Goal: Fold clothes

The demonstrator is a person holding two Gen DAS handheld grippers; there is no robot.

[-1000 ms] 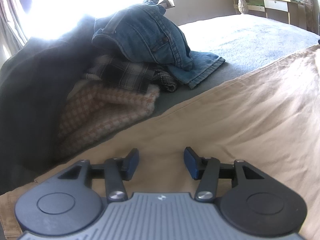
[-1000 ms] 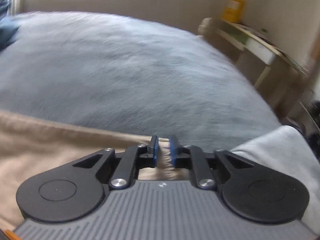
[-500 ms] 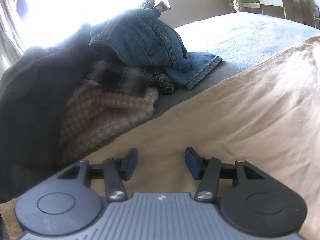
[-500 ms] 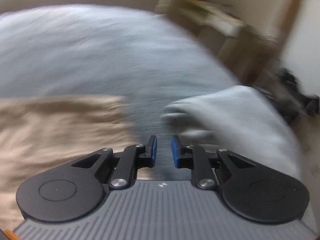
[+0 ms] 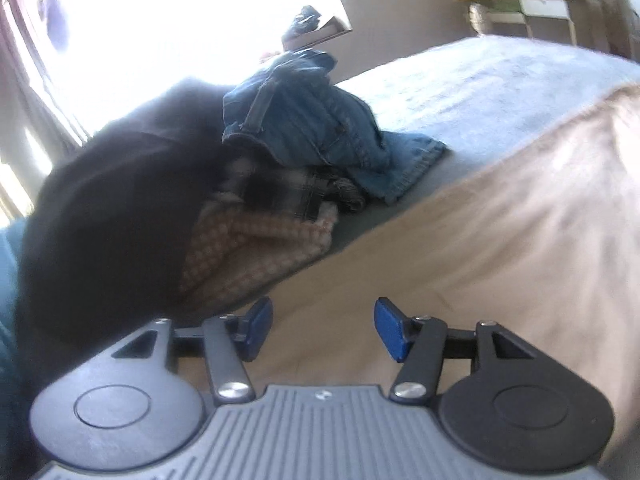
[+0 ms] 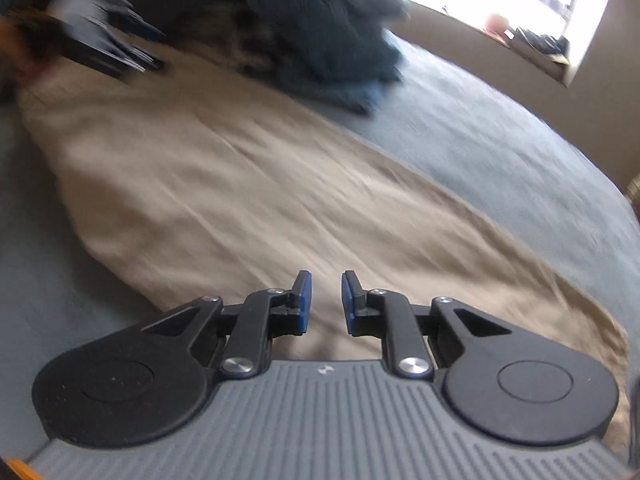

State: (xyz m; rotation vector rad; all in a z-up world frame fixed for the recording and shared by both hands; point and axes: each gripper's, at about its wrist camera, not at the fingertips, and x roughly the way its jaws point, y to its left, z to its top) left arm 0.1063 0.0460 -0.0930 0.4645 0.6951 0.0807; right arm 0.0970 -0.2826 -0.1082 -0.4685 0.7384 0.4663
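Left tool (image 5: 323,330): blue pads set apart at a middling gap, nothing between them, held over the tan garment (image 5: 460,248). Last two gap readings differ too little to call it moving.

Right tool (image 6: 325,304): pads a narrow gap apart, not touching, no cloth pinched; tan cloth shows through the gap below.

Tan garment (image 6: 248,184) lies spread flat on the blue-grey bed cover (image 6: 500,140), running diagonally from the right tool toward the far left, where the left tool (image 6: 132,46) shows blurred.

Beyond the tan edge, a heap of clothes: checked pink-and-cream piece (image 5: 256,256) lowest, dark plaid (image 5: 280,188) on it, blue jeans (image 5: 320,128) on top, black garment (image 5: 120,208) draped at left.

Farther: bright window (image 5: 160,20), small bench (image 5: 520,4) against the wall.
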